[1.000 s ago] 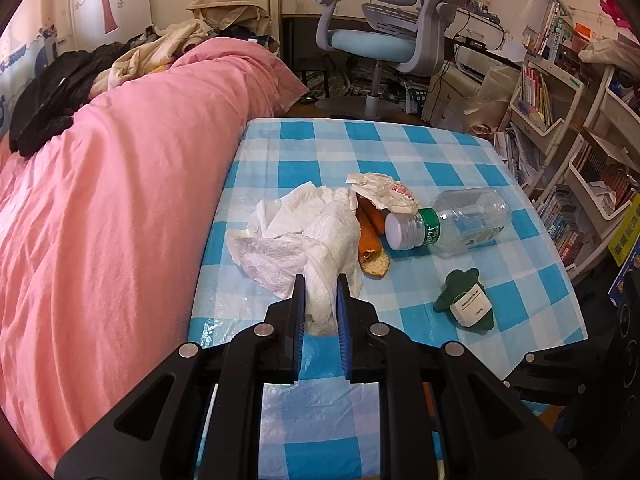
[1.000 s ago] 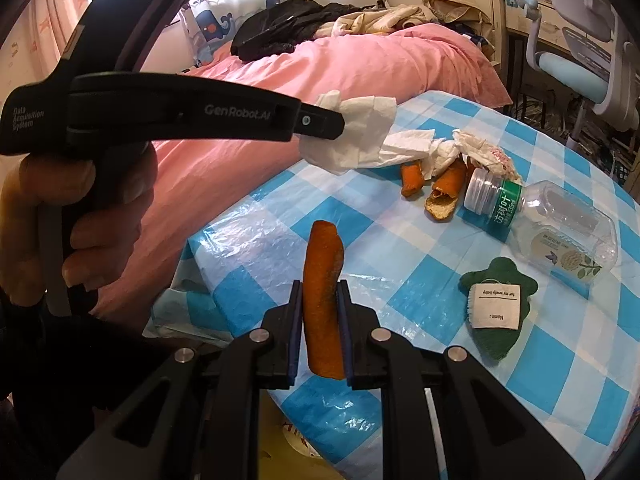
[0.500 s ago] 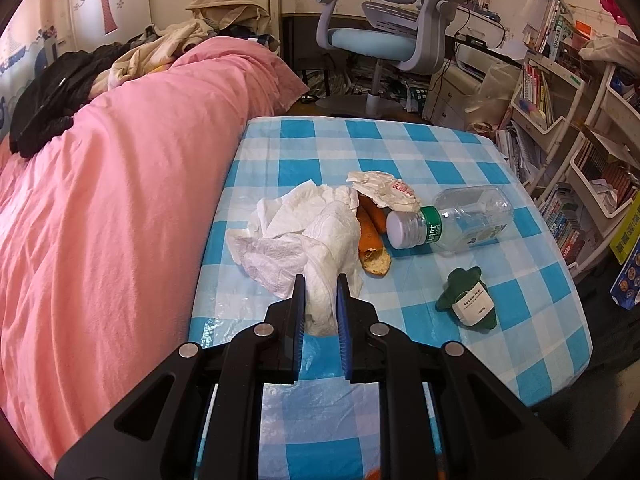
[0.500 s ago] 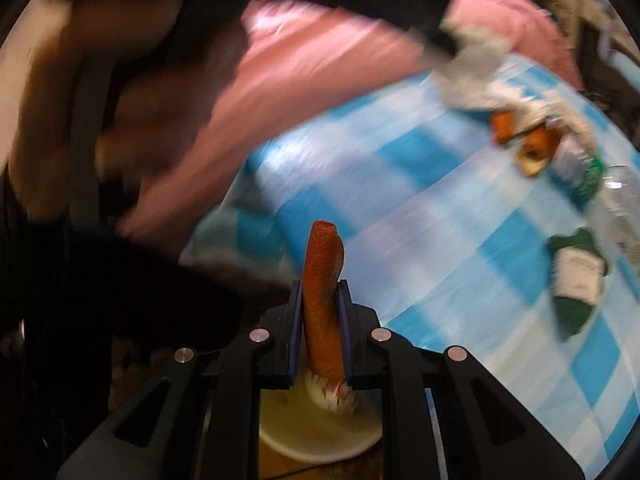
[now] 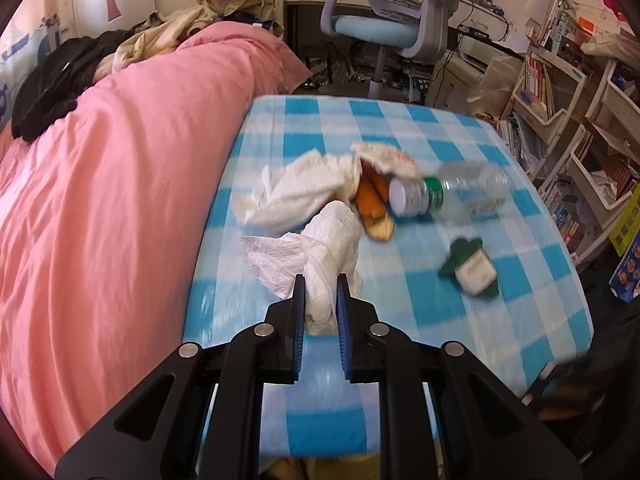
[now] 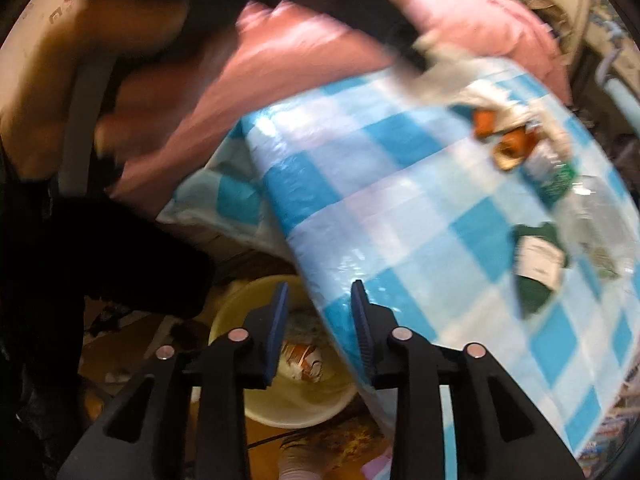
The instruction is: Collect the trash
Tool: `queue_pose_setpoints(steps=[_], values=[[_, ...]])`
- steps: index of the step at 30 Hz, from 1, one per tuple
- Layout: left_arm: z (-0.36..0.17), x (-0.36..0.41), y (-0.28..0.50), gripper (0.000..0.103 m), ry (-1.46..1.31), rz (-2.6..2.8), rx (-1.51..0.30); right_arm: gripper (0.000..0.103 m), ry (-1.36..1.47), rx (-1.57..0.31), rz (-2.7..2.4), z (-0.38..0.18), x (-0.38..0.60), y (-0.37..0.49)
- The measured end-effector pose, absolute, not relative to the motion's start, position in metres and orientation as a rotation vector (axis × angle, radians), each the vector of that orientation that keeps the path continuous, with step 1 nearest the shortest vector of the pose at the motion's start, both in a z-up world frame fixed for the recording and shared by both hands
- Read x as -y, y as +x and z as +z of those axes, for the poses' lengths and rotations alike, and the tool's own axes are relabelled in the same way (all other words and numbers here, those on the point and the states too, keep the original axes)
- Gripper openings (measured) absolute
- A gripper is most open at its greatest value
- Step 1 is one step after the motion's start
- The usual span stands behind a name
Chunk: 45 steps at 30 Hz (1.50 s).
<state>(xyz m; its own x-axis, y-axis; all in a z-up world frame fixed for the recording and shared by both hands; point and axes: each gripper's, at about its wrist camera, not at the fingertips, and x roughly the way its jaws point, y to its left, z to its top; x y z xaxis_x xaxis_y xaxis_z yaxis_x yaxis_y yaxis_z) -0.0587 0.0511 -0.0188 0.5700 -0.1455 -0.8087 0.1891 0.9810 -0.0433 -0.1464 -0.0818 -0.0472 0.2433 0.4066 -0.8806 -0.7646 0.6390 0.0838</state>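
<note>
Below right claw [image 6: 318,328], yellow bin [image 6: 240,304]; left-wrist view lacks it.

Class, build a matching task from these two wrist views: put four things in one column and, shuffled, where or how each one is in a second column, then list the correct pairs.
Column A
1. white tissue
2. plastic bottle
3. right gripper
4. yellow bin

Column B
a. on the floor below the table edge
b. lying on its side on the checked cloth
c. open and empty
d. pinched between the left gripper's fingers

Pairs: 1-d, 2-b, 3-c, 4-a
</note>
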Motion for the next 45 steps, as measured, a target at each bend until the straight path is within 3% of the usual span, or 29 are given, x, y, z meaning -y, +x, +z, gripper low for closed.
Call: queue_pose_setpoints(steps=[2,10,12,14,16,17,20,26,31,37,45], values=[[-0.024,-0.057,-0.081,0.013,0.022,-0.206,-0.964,0.053,-0.403,-1.000,0.765,-0.038,0.093,-0.156],[-0.058,-0.036,-0.172,0.013,0.017,-0.311,-1.082,0.056,-0.407,-0.992,0.669,-0.039,0.114,-0.182],[-0.071,-0.025,-0.196,0.014,0.042,-0.363,-1.141,0.062,-0.433,-0.986,0.650,-0.043,0.112,-0.189],[-0.078,-0.020,-0.212,0.025,0.068,-0.373,-1.171,0.065,-0.471,-0.978,0.627,-0.048,0.109,-0.196],[-0.077,-0.019,-0.222,0.047,0.092,-0.351,-1.165,0.068,-0.499,-0.968,0.597,-0.049,0.110,-0.199],[-0.073,-0.023,-0.223,0.049,0.091,-0.323,-1.141,0.071,-0.508,-0.963,0.580,-0.050,0.112,-0.199],[-0.055,-0.040,-0.211,0.051,0.036,-0.234,-1.066,0.071,-0.508,-0.953,0.544,-0.051,0.115,-0.197],[-0.019,-0.061,-0.146,0.065,-0.027,-0.065,-0.919,0.077,-0.482,-0.872,0.459,-0.044,0.113,-0.181],[-0.004,-0.050,-0.089,0.084,-0.016,-0.003,-0.841,0.087,-0.446,-0.805,0.403,-0.037,0.107,-0.163],[-0.010,-0.036,-0.033,0.090,0.042,0.030,-0.843,0.089,-0.287,-0.828,0.380,-0.040,0.112,-0.133],[-0.010,-0.046,-0.013,0.093,0.007,0.021,-0.878,0.093,-0.080,-0.854,0.307,-0.042,0.119,-0.105]])
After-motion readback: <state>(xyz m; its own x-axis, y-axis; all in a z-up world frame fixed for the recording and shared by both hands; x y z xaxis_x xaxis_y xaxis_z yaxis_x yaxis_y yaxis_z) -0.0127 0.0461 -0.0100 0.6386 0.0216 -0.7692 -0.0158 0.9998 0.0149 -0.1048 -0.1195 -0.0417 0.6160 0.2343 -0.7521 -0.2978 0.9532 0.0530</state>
